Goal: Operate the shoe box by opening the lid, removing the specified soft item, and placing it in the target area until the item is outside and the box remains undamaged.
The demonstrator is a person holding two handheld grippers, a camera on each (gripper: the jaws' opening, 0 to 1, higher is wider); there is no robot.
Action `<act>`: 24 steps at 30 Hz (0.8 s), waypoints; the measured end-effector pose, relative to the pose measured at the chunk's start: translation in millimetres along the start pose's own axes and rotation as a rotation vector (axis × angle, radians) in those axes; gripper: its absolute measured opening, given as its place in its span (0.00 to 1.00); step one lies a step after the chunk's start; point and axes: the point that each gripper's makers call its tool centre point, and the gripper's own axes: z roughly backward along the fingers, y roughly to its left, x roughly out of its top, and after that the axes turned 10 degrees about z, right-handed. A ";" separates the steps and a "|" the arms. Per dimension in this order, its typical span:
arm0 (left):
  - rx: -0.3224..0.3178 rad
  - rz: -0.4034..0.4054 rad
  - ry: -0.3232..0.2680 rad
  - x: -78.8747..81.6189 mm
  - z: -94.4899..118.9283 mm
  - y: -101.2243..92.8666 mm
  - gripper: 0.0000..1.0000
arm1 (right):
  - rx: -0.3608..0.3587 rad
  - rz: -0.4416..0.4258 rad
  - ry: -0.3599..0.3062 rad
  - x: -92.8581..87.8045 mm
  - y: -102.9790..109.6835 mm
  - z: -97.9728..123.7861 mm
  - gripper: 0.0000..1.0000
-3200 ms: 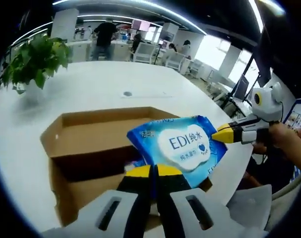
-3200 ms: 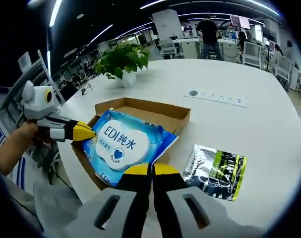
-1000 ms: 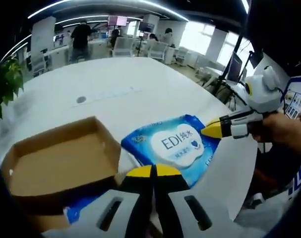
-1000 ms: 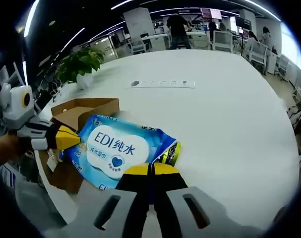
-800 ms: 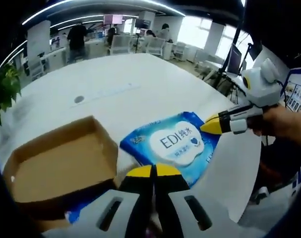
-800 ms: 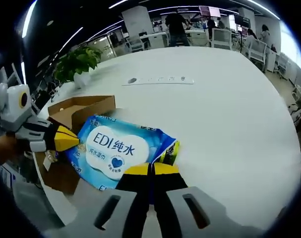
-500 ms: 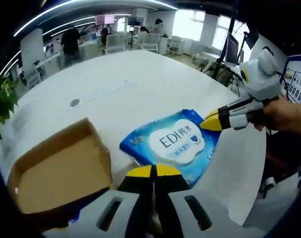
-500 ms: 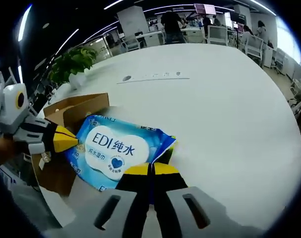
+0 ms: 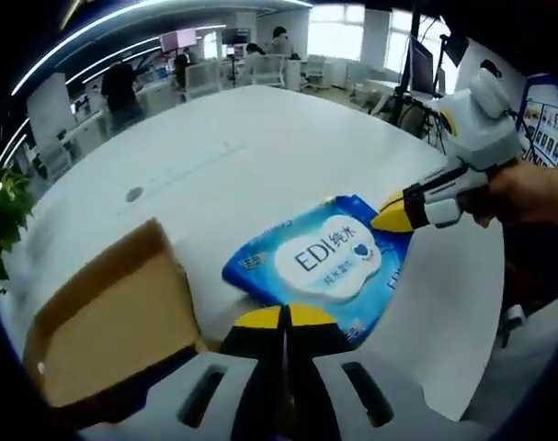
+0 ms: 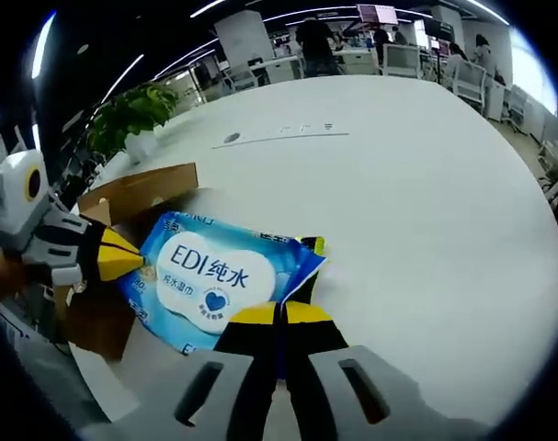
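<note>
**Wipes pack held between both tongs, clear of the box**

The blue wipes pack [image 9: 322, 262] [image 10: 216, 278] hangs flat between the two tongs, label up, out of the shoe box [image 9: 113, 322] [image 10: 122, 204] and over the white table [image 9: 260, 156] [image 10: 426, 202]. Its long axis runs from one pair of tongs to the other, so neither hand is nearer: each pinches an opposite end.

In the left gripper view the left tongs [image 9: 284, 319] are pressed together on the near edge, and the right tongs [image 9: 389, 217] bite the far corner. The right gripper view mirrors this: the right tongs [image 10: 279, 315] are clamped on the near edge, the left tongs [image 10: 141, 260] on the far one.

The open box lies just beside the pack, on the left tongs' side. A yellow-green packet [image 10: 313, 244] peeks out just beyond the pack's edge; whether they touch is unclear. Setting it down likely means lowering both ends together, away from the box.
</note>
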 end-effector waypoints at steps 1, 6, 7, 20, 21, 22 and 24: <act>0.001 -0.003 -0.003 1.0 0.6 0.3 0.00 | -0.002 0.002 -0.007 2.1 -0.5 0.3 0.00; 0.011 -0.028 -0.009 5.1 -0.4 1.4 0.00 | -0.010 0.003 -0.018 7.7 -4.4 -3.9 0.00; 0.011 -0.035 -0.007 5.4 -1.7 1.4 0.00 | -0.012 0.001 -0.016 7.5 -4.6 -4.5 0.00; 0.025 -0.110 0.011 -0.1 -1.9 3.7 0.00 | -0.037 -0.008 -0.039 4.7 -11.7 -8.8 0.01; 0.027 -0.108 0.011 0.1 -0.6 3.6 0.00 | -0.039 -0.012 -0.042 4.7 -12.6 -9.0 0.01; 0.028 -0.111 0.011 -0.1 0.9 3.4 0.00 | -0.040 -0.014 -0.042 4.5 -12.8 -8.9 0.01; 0.032 -0.121 0.008 -0.5 3.3 3.9 0.00 | -0.043 -0.019 -0.042 4.1 -13.6 -8.6 0.02</act>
